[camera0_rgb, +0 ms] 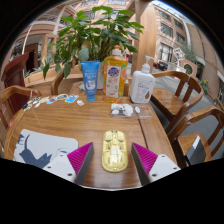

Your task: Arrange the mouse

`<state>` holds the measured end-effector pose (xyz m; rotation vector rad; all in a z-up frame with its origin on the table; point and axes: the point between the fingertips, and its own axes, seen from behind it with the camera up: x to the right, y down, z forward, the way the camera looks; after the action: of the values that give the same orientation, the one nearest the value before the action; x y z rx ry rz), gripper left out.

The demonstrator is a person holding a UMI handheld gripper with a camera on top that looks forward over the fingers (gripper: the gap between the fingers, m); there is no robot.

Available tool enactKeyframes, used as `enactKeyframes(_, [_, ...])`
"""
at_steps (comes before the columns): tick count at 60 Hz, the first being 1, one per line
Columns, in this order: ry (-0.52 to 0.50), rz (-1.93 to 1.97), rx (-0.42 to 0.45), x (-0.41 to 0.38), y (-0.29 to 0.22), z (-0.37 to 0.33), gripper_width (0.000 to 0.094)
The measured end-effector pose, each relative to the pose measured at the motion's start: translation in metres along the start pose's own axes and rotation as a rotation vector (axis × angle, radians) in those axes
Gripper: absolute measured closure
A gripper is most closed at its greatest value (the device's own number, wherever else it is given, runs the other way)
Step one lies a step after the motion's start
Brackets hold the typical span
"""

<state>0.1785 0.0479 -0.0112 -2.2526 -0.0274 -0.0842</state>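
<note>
A pale yellow, car-shaped mouse lies on the wooden table, its long axis pointing away from me. It stands between the fingers of my gripper, which is open, with a narrow gap at each side. The left pad and right pad flank its rear half without pressing on it.
A white and grey mouse mat lies to the left of the fingers. Beyond the mouse are small white items, a blue tube, a yellow bottle, a white pump bottle and a leafy plant. Wooden chairs stand at the right.
</note>
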Motion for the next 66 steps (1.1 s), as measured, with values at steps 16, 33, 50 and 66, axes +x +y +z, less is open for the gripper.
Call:
enactKeyframes(16, [-0.002, 0.002, 0.033, 0.001, -0.007, 0.012, 0.0514])
enactKeyframes(33, [0.06, 0.013, 0.119, 0.015, -0.042, -0.025, 0.0591])
enactKeyframes(50, [-0.029, 0.042, 0.463, -0.048, -0.189, -0.198, 0.0592])
enactKeyframes(66, [-0.159, -0.029, 0.248, -0.171, -0.09, -0.15, 0.0595])
